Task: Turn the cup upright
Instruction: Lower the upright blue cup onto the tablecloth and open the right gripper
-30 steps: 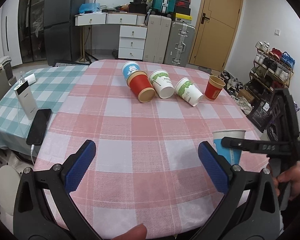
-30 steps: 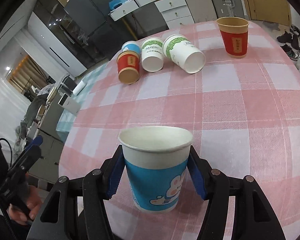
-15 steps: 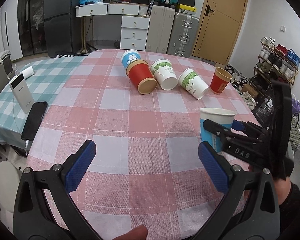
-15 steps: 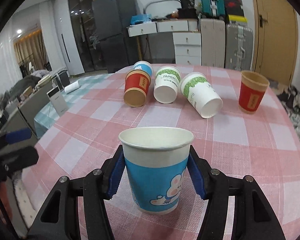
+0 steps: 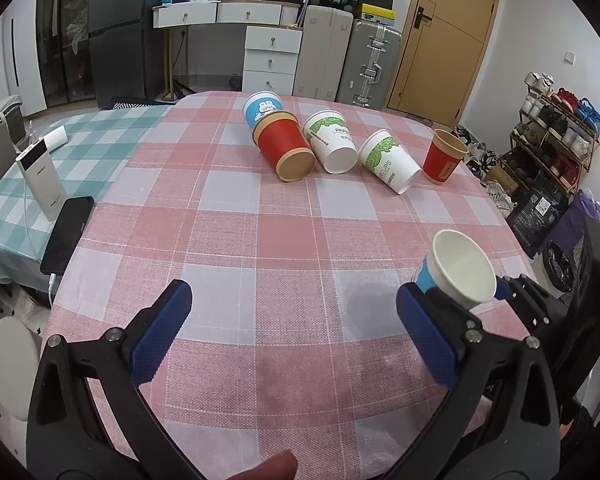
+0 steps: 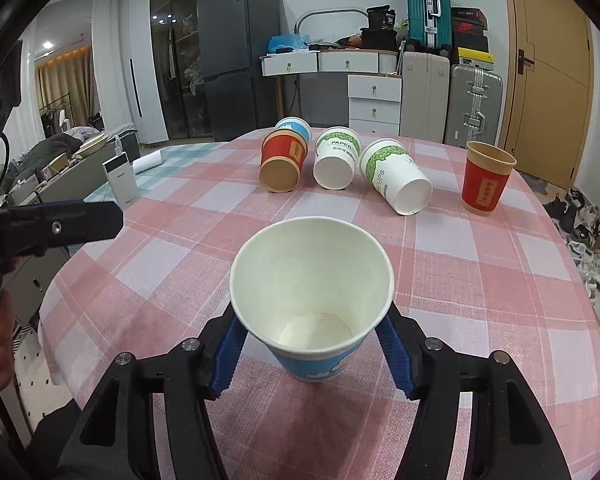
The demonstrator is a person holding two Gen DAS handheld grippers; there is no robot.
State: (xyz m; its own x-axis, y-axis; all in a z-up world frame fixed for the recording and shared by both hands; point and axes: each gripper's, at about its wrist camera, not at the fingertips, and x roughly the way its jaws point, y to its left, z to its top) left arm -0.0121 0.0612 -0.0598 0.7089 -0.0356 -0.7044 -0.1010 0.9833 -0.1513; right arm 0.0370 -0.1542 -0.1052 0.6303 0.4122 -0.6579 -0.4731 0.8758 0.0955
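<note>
My right gripper [image 6: 312,354] is shut on a blue-and-white paper cup [image 6: 312,300], mouth up and tilted toward the camera, low over the pink checked table [image 6: 480,280]. The cup also shows in the left wrist view [image 5: 458,274] at the right. My left gripper [image 5: 292,340] is open and empty above the near table edge. At the far side, a blue cup [image 5: 262,108], a red cup [image 5: 286,148] and two white-green cups [image 5: 332,142] [image 5: 386,160] lie on their sides. A red cup [image 5: 444,156] stands upright at the right.
A white power bank [image 5: 42,178] and a black phone [image 5: 66,234] sit on the teal-checked cloth at the left. Drawers, suitcases and a door stand behind the table. A shoe rack [image 5: 556,140] is on the right.
The right gripper has tilted the blue cup so its mouth faces the camera and brought it lower and nearer. The left gripper has stayed open, its view shifting slightly.
</note>
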